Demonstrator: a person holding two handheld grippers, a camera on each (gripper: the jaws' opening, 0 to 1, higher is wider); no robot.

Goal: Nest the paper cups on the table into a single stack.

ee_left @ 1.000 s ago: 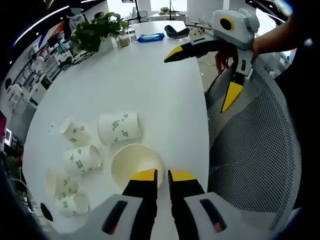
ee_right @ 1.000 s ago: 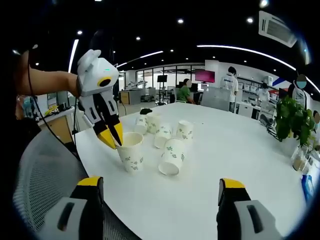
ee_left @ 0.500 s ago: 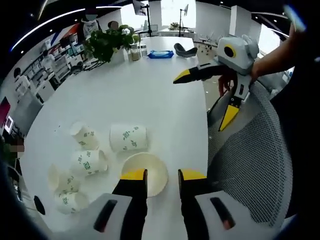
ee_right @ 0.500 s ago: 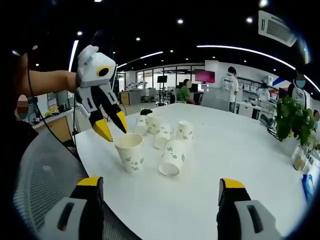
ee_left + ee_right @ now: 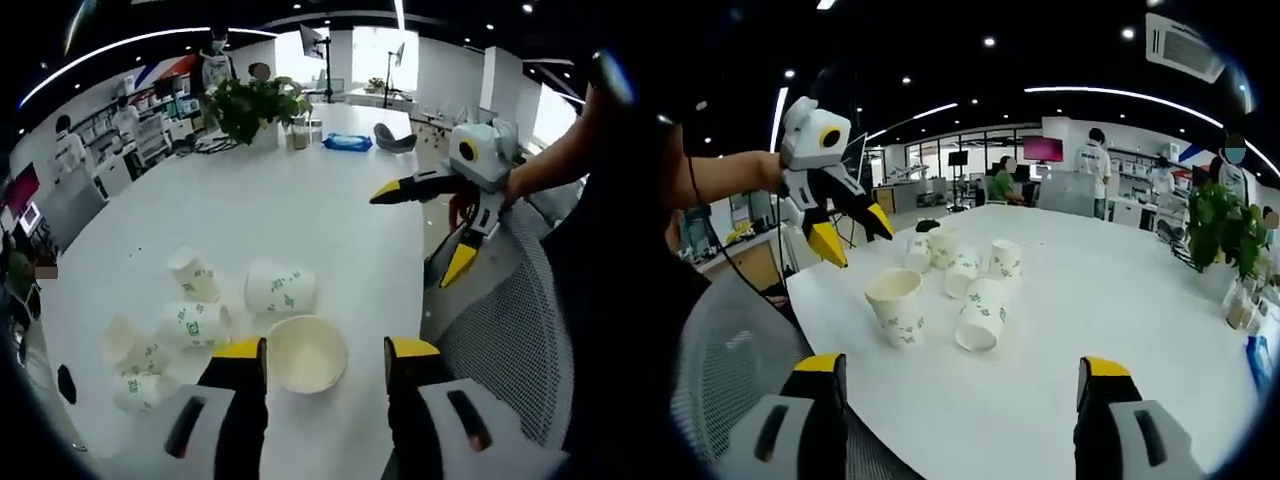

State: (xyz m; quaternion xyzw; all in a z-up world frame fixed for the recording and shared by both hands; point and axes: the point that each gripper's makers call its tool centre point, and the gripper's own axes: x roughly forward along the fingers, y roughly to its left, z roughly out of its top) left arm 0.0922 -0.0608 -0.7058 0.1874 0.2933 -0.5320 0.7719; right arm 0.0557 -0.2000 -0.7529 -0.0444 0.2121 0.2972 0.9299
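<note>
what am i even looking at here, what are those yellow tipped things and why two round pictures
Each picture comes from a fisheye camera riding on a tool a person carries. The yellow-tipped prongs are the jaws of a hand-held gripper, one per hand.

The left gripper view looks down over the left hand-held gripper; the right gripper view looks along the right hand-held gripper. Each tool also shows in the other's picture, held by the person's arm.

On the white table are paper cups with a green print. One upright cup stands near the edge, and beside it a tipped cup lies on its side. More cups cluster behind. A potted plant stands farther off.

Both grippers are open and hold nothing.
</note>
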